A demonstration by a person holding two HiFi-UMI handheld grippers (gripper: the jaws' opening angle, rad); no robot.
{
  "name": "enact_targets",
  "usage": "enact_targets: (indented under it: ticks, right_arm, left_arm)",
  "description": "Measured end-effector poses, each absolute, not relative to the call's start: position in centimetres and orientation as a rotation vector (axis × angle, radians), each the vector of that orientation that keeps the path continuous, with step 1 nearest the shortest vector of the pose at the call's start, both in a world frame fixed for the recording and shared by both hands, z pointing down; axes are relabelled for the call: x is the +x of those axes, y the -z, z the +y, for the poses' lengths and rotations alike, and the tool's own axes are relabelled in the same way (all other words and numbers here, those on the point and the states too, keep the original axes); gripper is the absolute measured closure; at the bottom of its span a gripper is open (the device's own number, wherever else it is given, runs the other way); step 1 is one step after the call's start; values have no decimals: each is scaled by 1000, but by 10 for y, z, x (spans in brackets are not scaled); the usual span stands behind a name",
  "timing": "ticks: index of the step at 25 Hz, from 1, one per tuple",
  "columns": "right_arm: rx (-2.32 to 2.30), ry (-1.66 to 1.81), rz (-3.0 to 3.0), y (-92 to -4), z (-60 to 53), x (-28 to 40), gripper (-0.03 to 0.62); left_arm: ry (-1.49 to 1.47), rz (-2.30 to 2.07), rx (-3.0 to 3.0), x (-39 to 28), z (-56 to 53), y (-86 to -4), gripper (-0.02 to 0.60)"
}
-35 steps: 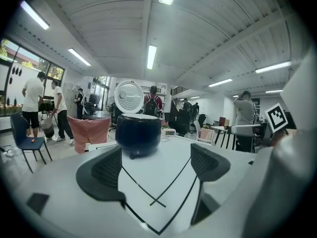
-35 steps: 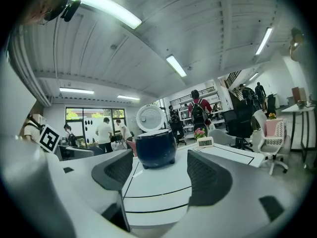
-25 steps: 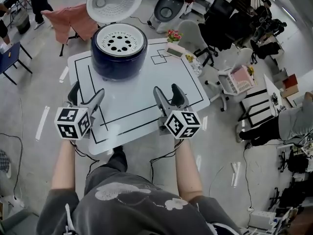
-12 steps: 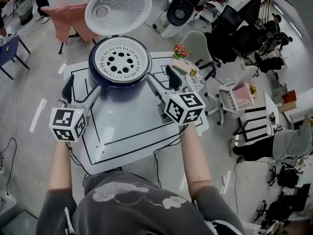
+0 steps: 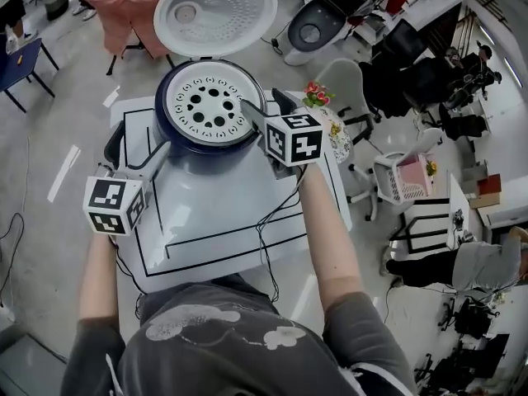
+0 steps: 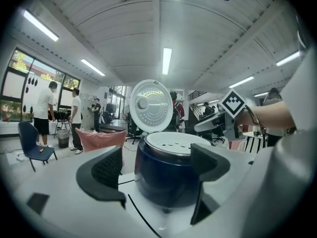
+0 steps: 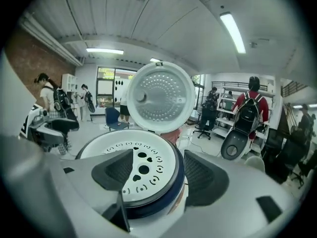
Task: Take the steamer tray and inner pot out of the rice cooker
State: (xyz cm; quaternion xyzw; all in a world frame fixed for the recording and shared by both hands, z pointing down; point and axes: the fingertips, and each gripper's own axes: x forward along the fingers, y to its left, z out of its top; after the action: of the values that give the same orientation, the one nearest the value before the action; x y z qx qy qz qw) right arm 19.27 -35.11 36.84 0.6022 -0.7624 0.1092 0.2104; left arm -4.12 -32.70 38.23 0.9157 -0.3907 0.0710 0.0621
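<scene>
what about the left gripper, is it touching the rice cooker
Apart. The left gripper view shows the left gripper with open jaws short of the rice cooker, with bare table between them and its base.

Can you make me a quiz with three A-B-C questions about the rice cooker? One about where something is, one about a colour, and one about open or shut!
1. Where is the white steamer tray?
A. Sitting in the top of the rice cooker
B. Hanging in the air
C. Under the rice cooker

2. What colour is the rice cooker's body?
A. Red
B. Dark blue
C. Yellow

3. How is the lid?
A. Shut
B. Open, tipped up behind the rice cooker
C. Taken right off

Answers:
1 A: the tray with holes fills the rice cooker's mouth.
2 B: the left gripper view shows its dark blue side.
3 B: the lid stands up at the back, with its inside showing.
</scene>
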Motion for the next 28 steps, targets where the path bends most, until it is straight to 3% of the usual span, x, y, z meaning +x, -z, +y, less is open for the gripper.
enact_targets:
  ticks: [17, 22, 25, 28]
  right_arm:
    - [1387, -294, -1917, -437, -409, 199, 274]
    - [1387, -253, -1893, -439, -417, 196, 301]
    - [1422, -254, -1861, -443, -418, 202, 366]
    - [1429, -256, -1841, -446, -414, 205, 382]
  left_arm:
    - [-298, -1412, 2630, -60, -311, -384, 156]
    - [-302, -1399, 2658, -46, -320, -379, 156]
    - [-299, -1387, 2676, -35, -319, -382, 156]
    - [-292, -1386, 2684, -31, -313, -383, 156]
